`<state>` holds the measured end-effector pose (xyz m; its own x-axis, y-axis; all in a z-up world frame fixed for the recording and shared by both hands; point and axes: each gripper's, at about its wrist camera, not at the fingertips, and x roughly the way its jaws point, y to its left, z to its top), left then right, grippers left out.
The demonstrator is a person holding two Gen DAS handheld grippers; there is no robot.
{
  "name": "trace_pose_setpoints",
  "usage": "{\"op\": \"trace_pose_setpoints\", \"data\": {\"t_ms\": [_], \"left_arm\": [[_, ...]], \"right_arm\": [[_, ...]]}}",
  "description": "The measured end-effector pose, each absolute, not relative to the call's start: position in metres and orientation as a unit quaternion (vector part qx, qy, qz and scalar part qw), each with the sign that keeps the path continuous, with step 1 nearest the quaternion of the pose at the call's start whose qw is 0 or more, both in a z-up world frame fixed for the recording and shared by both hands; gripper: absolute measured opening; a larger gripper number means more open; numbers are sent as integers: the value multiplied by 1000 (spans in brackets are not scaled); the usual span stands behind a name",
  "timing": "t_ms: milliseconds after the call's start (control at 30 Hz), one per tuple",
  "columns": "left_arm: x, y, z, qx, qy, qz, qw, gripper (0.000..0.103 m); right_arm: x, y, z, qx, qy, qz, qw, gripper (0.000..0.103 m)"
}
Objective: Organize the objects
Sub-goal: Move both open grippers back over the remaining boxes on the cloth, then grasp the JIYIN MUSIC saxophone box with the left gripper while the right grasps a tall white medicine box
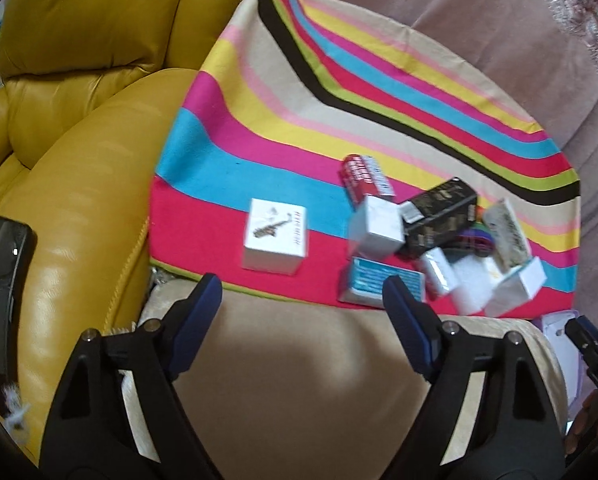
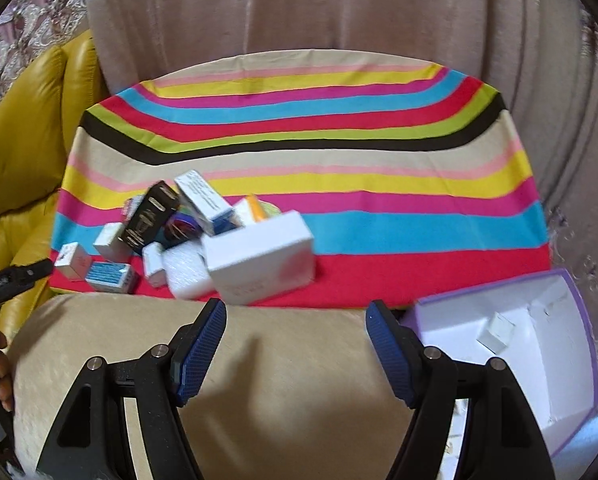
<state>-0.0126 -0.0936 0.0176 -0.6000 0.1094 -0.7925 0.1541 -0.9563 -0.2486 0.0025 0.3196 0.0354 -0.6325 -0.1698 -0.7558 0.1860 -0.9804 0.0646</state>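
Both tools hover over the cream cushioned seat front (image 2: 259, 360), and neither has anything between its blue pads. The left gripper (image 1: 301, 300) shows its jaws spread wide, nothing held. The right gripper (image 2: 295, 322) matches it: jaws wide apart, empty.

The landmark is the bright multicoloured striped cloth (image 2: 339, 184) laid over the seat. On its near red band, toward the yellow leather armchair (image 1: 79, 120), a jumbled pile of small cartons (image 1: 431, 232) sits bunched together: a red box (image 1: 365, 176) at the far side, a glossy black box with gold print (image 1: 439, 210) leaning across the others, a blue-and-white patterned box (image 1: 383, 282) at the cloth's near edge, and a large white rectangular carton (image 2: 261, 260) on the pile's right end. A white square box with a saxophone drawing (image 1: 275, 238) stands apart from the pile, on the armchair side.

Off the cloth's near right corner rests an open purple-edged white tray (image 2: 519, 340) with one small white cube (image 2: 495, 330) inside.
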Motion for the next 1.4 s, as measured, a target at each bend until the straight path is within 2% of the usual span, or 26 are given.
{"op": "trace_pose_setpoints", "data": {"t_ms": [333,533,800,867,1067,1167,1300,1400], "left_arm": [[-53,-106,-5,491,127,-860,53,79],[-65,-104,-14,502,116,-855,55,72],[-68,-108,-23,508,127,-850,48,51],[-68,-109,-25,510,129,-849,48,49],[-65,-106,-25,504,125,-854,44,47],[-64,-108,-25,503,132,-853,41,47],[-64,-109,-25,501,135,-854,40,47],[-62,-109,-24,497,136,-856,41,47]], "right_arm": [[-34,285,37,431,37,-891,139,73],[-55,269,35,438,42,-885,153,73],[-85,254,28,443,62,-881,156,73],[-90,249,26,442,69,-880,161,73],[-100,239,16,452,83,-872,171,61],[-102,234,11,456,90,-868,176,50],[-99,234,11,452,91,-870,175,29],[-97,234,11,449,91,-871,175,28]]}}
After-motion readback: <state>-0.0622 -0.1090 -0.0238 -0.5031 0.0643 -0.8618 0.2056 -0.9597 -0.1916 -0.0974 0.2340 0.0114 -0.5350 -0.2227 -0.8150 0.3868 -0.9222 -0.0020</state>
